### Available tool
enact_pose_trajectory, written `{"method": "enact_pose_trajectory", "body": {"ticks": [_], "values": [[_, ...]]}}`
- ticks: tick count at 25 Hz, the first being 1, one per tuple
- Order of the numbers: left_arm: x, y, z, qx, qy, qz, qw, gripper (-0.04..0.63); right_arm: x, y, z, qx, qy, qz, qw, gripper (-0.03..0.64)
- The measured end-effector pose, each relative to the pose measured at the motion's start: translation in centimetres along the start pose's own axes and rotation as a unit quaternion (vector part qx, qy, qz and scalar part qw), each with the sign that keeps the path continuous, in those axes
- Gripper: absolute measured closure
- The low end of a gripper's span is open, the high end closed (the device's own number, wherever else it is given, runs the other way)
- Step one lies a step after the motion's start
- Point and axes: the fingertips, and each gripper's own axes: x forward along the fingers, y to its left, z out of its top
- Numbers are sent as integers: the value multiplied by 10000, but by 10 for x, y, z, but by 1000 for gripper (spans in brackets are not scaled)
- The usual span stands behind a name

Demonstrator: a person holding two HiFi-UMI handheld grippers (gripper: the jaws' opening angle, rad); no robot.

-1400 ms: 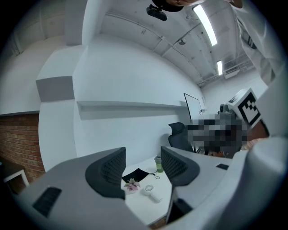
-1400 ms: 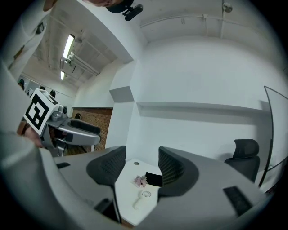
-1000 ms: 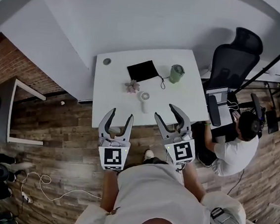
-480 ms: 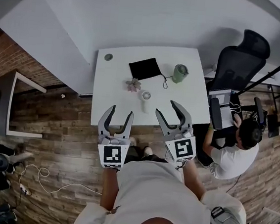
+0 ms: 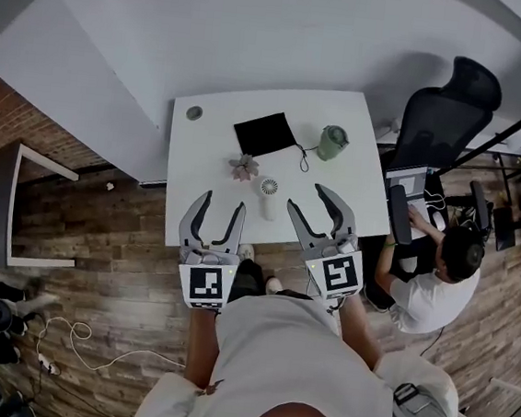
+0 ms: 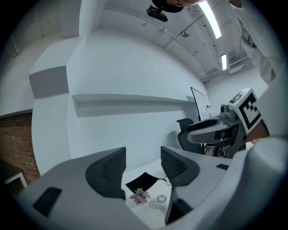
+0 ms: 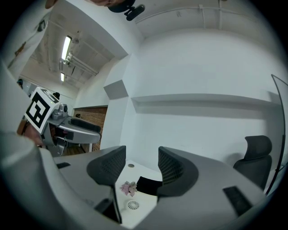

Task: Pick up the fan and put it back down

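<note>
White table (image 5: 193,187) holds the fan (image 5: 269,188) near its front edge, just ahead of our two grippers and between them. Over the last second we have brought both grippers slightly forward over that edge, so the reach is under way, but we judge the pick not yet begun. Our left gripper (image 5: 223,200) and right gripper (image 5: 306,197) both stand spread, with nothing between the jaws. A pink flower (image 5: 243,166) sits close beside the fan, while a black pouch (image 5: 265,133) and a green cup (image 5: 331,141) sit farther back. Nothing blocks our approach.

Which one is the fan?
Find the white table by the wall. Around its middle, beside the pink flower, lies the fan. It alone is white with a round slotted face; the pouch is black, the cup green.
</note>
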Motion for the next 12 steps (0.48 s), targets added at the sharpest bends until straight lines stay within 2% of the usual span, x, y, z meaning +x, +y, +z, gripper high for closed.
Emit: {"method": "enact_pose_trajectory", "body": {"ticks": [4, 8, 12], "values": [[24, 14, -1, -90, -46, -112, 9999, 357, 21, -10, -6, 18, 137, -134, 9998, 388], [47, 29, -5, -7, -26, -315, 9995, 357, 45, -19, 0, -58, 74, -274, 9996, 388], [70, 42, -11, -28, -22, -533, 9986, 357, 63, -25, -12, 13, 286, -465, 9985, 388]]}}
